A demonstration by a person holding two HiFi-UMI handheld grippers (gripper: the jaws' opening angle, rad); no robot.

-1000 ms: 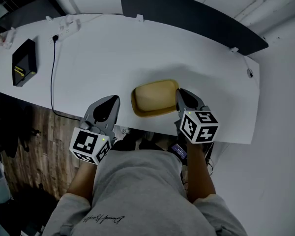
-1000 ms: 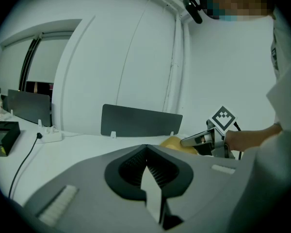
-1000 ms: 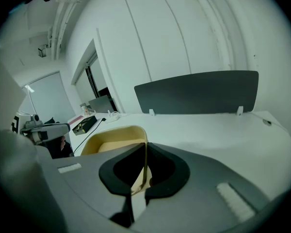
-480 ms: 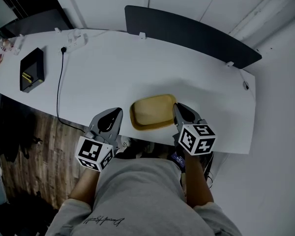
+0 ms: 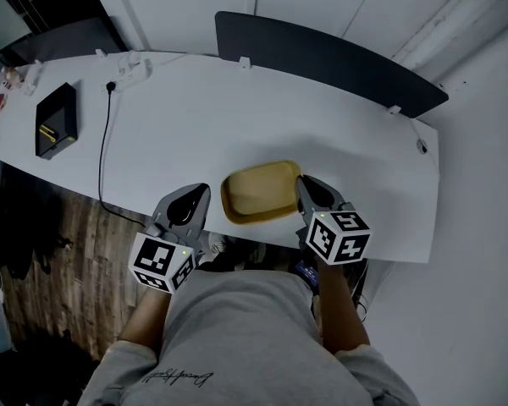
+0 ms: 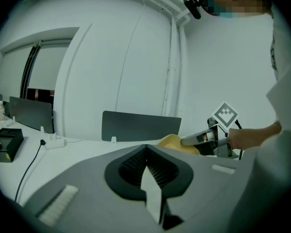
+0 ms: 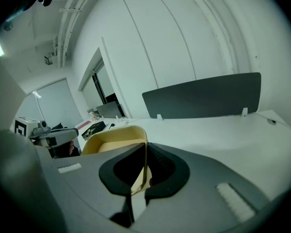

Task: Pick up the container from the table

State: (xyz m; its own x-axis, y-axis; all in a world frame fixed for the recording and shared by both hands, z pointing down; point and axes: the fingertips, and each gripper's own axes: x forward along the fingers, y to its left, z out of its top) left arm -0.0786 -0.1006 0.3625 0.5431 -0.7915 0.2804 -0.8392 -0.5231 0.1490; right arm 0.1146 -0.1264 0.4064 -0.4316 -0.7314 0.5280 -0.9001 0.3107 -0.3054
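A shallow yellow container (image 5: 258, 191) sits at the front edge of the white table (image 5: 237, 117), its base facing up at me. My right gripper (image 5: 303, 184) is shut on its right rim. In the right gripper view the thin yellow wall (image 7: 111, 140) runs straight between the jaws of that gripper (image 7: 144, 154). My left gripper (image 5: 201, 191) is shut and holds nothing; it hovers just left of the container, apart from it. The left gripper view looks past its own tips (image 6: 145, 147) to the container (image 6: 172, 141) and the other gripper beyond.
A black box (image 5: 55, 121) lies at the table's far left. A power strip (image 5: 127, 62) and a black cable (image 5: 102, 150) run down that side. A dark divider panel (image 5: 322, 53) stands along the back edge. Wooden floor (image 5: 34, 294) shows below the front edge.
The right gripper and the container in it have edged slightly to the left. The left gripper has stayed shut beside them.
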